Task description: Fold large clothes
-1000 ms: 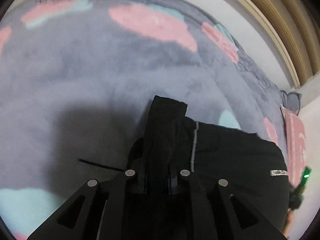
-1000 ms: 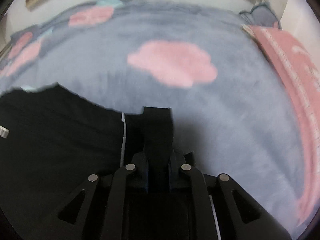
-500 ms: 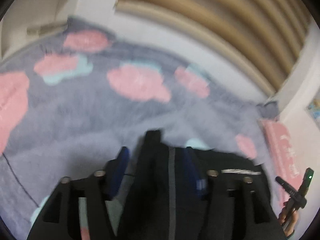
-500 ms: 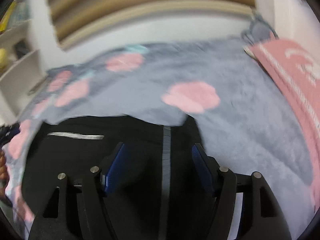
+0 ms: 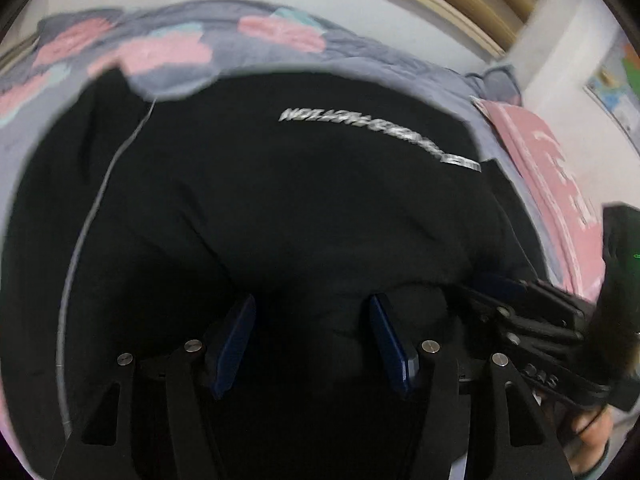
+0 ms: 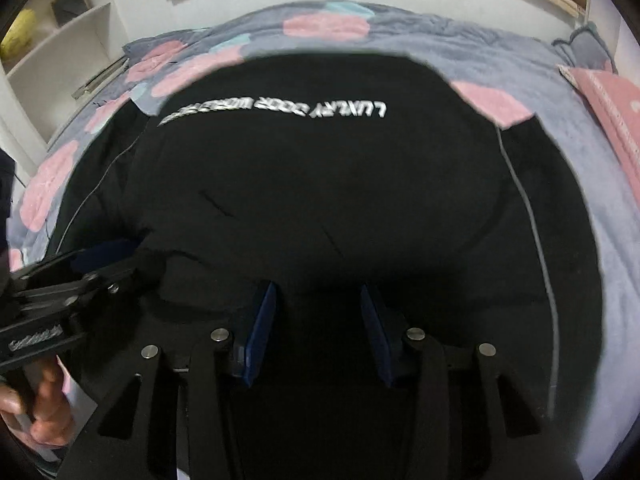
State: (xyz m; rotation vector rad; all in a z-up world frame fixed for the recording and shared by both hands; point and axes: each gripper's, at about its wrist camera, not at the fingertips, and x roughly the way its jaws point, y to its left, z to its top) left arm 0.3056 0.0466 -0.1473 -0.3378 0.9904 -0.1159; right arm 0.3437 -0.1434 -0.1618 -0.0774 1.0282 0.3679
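black garment [image 5: 304, 208] flat on cloud-print blanket [image 6: 520, 56]; left hand-held gripper [image 5: 312, 340] agape, right hand-held gripper [image 6: 316, 328] closing, both empty

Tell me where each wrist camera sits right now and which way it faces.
Left wrist view: on the left hand-held gripper, angled down over the black garment; its own fingers apart, plus the right hand-held gripper and a hand at lower right.
Right wrist view: on the right hand-held gripper, looking down on the same garment; its jaws are closing, with the garment below and between them; the left hand-held gripper and a hand at lower left.
Shared: the garment's white lettering, the grey cloud-print blanket, the pink cushion.
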